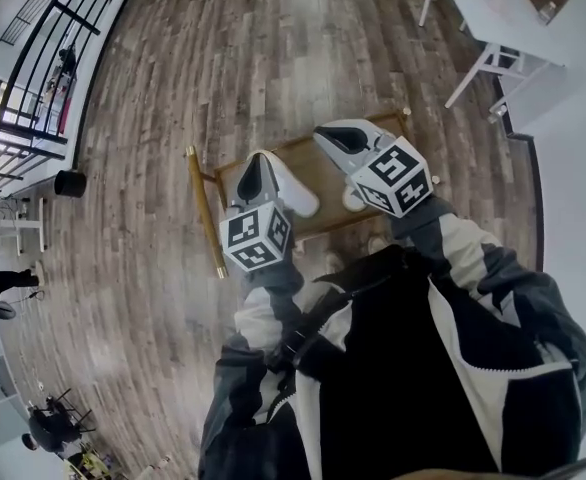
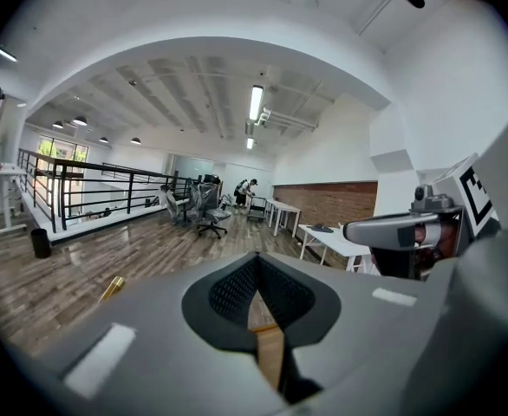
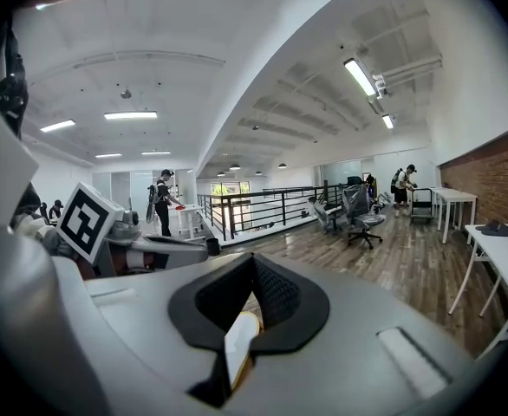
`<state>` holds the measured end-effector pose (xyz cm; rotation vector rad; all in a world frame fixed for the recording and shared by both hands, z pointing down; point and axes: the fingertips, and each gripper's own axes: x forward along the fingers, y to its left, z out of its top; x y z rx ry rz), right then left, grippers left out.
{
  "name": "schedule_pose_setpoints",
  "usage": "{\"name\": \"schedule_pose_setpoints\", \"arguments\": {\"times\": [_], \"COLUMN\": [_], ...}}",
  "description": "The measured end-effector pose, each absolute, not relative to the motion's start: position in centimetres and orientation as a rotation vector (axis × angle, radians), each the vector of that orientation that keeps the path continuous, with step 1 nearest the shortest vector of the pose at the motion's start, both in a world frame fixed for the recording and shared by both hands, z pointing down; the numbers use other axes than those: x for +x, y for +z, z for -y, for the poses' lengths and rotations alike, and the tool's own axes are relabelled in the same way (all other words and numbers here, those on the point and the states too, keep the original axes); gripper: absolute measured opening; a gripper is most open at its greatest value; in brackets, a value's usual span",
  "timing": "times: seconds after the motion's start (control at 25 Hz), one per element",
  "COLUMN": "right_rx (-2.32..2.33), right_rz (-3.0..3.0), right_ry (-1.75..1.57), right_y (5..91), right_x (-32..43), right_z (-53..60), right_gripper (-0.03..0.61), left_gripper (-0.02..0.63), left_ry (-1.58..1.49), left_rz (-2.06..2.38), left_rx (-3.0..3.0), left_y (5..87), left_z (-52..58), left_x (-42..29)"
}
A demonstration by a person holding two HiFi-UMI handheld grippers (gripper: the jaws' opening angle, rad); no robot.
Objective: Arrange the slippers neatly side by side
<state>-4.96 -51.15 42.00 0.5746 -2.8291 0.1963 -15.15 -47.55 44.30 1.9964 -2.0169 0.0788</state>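
Two handheld grippers held over one low wooden rack on a plank floor.
One plank floor (image 1: 173, 118); one wooden rack (image 1: 308, 158) with brass-coloured rails lies at its centre. Two grippers: the left gripper (image 1: 253, 166) and the right gripper (image 1: 329, 134) hang above the rack, left and right, each with its jaws closed together on nothing. Slippers: one white slipper (image 1: 353, 200) shows on the rack under the right gripper; a second cannot be made out.

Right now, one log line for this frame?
left gripper: fingers shut, empty | right gripper: fingers shut, empty | both over wooden rack | white slipper beside left gripper
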Motion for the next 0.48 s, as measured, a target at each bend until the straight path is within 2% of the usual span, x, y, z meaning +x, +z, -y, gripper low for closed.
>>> {"name": "schedule_pose_setpoints", "arguments": {"times": [0.32, 0.4, 0.48], "right_rx": [0.534, 0.525, 0.524], "right_rz": [2.797, 2.803, 2.810], "right_ry": [0.206, 0.220, 0.211], "right_y": [43.2, 42.8, 42.1], "right_x": [-4.5, -4.2, -3.9], "right_z": [51.6, 51.5, 51.6], "right_gripper": [0.005, 0.005, 0.005], "left_gripper": [0.011, 0.054, 0.071], "left_ry": [0.262, 0.363, 0.452], "left_rz": [1.935, 1.889, 1.837], "left_rx": [1.861, 1.851, 1.833], "left_y": [53.3, 56.1, 58.7], "left_z": [48.2, 48.4, 48.7], "left_x": [-16.1, -15.8, -15.7]}}
